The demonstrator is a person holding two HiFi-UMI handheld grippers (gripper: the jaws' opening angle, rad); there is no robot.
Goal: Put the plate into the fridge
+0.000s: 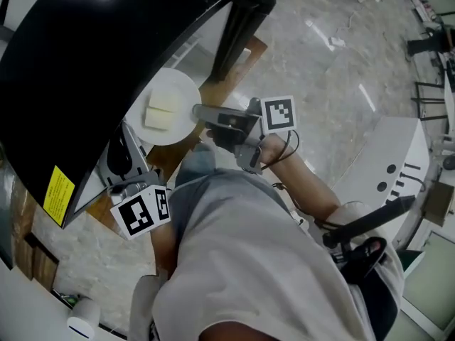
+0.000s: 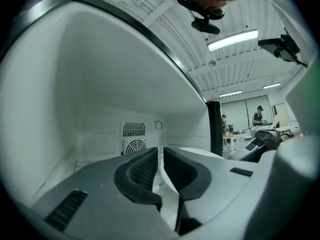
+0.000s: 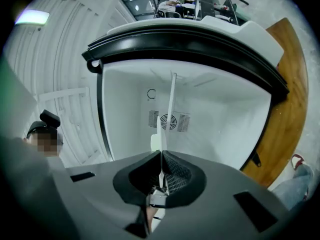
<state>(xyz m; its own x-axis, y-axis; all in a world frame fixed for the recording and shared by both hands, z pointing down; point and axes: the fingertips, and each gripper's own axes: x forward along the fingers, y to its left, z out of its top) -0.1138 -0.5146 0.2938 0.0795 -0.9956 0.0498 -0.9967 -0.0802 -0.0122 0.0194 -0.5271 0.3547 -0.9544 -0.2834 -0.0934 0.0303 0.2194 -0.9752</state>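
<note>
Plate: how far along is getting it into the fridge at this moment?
Done: the fridge stands open, and the plate, carrying pale slices, is off any surface. In hand: the right gripper is clamped on the plate's rim and holds it at the fridge's mouth; the left gripper, jaws narrowly apart, holds nothing. Left: carry the plate inside, set it down, let go.

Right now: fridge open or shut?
Open: both gripper views look straight into the fridge interior, with the fan vent on its back wall showing.
</note>
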